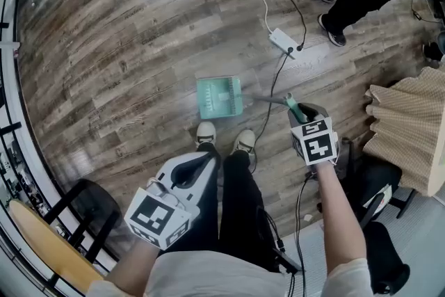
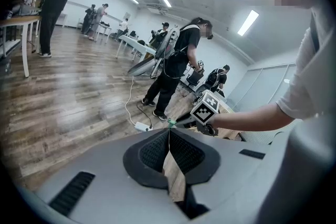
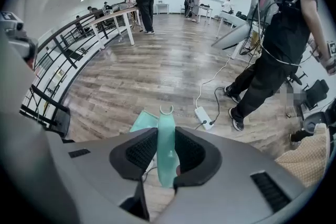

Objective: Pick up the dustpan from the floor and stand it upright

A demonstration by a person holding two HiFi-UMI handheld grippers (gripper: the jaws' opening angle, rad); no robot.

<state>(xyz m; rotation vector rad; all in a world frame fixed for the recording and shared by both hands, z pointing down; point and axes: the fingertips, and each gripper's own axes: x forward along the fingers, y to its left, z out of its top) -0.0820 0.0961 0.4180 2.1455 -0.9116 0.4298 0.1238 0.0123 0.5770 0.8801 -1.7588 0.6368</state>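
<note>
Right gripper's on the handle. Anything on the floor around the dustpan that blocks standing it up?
Nothing blocks it. The right gripper grips the dustpan by its handle. Close by, a black cable crosses the floor beside the dustpan, under the handle, and the person's shoes stand at its near edge. The power strip lies clear.

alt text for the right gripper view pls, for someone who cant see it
The right claw is shut on the mint-green handle of a dustpan, its pan showing just beyond over a wooden floor. Farther off a white power strip lies with its cables, and a person in black stands at right.
</note>
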